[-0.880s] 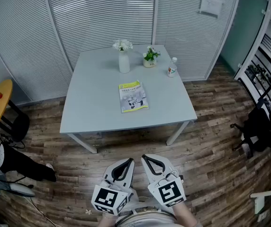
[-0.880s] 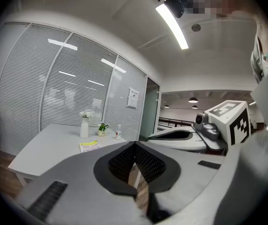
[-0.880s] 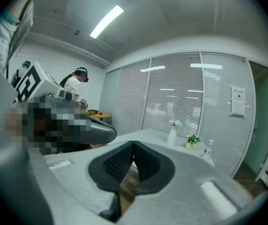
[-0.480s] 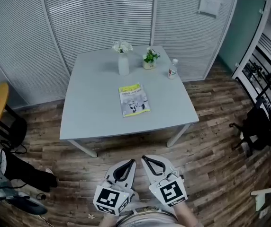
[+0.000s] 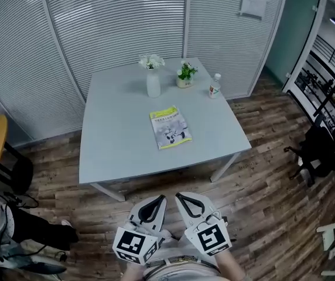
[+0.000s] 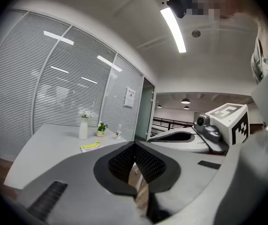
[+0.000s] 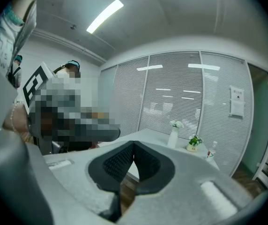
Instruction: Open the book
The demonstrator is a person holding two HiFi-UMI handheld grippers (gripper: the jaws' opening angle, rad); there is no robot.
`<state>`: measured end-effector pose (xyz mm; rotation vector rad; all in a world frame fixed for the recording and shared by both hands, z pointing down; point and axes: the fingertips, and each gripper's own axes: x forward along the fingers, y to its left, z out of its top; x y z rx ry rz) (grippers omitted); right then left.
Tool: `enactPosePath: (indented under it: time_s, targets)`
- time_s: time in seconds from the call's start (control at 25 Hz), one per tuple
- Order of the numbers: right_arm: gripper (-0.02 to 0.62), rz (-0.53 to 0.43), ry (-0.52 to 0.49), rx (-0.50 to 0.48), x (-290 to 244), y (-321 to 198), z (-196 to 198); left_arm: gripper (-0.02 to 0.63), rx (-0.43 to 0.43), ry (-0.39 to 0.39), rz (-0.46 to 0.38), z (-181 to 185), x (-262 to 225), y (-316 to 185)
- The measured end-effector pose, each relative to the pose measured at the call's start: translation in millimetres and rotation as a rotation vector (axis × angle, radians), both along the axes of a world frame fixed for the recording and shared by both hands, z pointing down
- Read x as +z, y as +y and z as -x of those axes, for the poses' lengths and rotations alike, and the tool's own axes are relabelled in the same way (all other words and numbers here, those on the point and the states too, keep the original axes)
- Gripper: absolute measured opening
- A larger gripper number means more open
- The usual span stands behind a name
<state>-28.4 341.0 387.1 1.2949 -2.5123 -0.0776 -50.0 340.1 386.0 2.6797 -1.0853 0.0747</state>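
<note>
Head view puts the closed book [image 5: 170, 127] flat at the middle of the table [image 5: 115, 151], well ahead of you. Your left gripper [image 5: 156, 201] and right gripper [image 5: 181, 198] are both clenched on nothing. You're at the approach; next, step in and part the jaws for the cover's edge.

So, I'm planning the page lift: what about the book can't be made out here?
Cover print and spine side of the book: too small, head view.
Its thickness: only a tiny sliver, left gripper view.
Right gripper view: book not visible; the right gripper covers the near part of the table.
Label on the bottle: too small everywhere.
</note>
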Motion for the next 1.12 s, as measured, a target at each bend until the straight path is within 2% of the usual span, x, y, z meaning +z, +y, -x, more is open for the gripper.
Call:
enactPosePath:
  time_s: [0.24,0.44,0.8,1.12]
  targets:
    - [0.002,0.003,0.006,0.010,8.4,-5.7,9.2,-0.003,0.011,0.019,0.004,13.4,0.8,-4.8]
    - [0.003,0.021,0.026,-0.018,12.7,-11.6,16.7,-0.002,0.006,0.022,0.023,16.8,4.7,-10.7]
    - [0.002,0.013,0.002,-0.042,16.8,-45.0,8.8,-0.002,-0.004,0.021,0.011,0.6,4.1,-40.4]
    - [0.002,0.028,-0.014,-0.043,11.6,-102.3,-8.0,-0.003,-0.007,-0.008,0.016,-15.2,3.0,-94.6]
